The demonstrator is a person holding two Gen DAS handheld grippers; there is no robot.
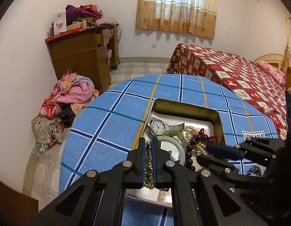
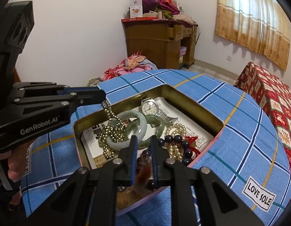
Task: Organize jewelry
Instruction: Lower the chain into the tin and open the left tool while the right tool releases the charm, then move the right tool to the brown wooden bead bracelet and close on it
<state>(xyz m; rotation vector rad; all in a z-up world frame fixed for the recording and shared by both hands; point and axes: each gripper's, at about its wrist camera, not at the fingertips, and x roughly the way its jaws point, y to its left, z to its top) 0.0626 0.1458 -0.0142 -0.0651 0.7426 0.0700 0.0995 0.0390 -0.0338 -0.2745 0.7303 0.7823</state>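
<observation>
Right wrist view shows us our left gripper (image 2: 100, 94) clenched on the gold bead chain (image 2: 111, 131), which hangs straight down into the tin's (image 2: 192, 98) left half over the jade bangle (image 2: 130, 126), while our right gripper (image 2: 143, 150) stands released nearer.

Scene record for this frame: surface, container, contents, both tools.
surface: plaid cloth
container: open tin, paper-lined
contents: watch, bangles (two, jade-like), pearls, purple beads, gold necklace
left tool: shut on the necklace, one end lifted near the tin's rim, the rest piled in the tin across a bangle
right tool: open, low over the tin's near side by the purple beads, gripping nothing
</observation>
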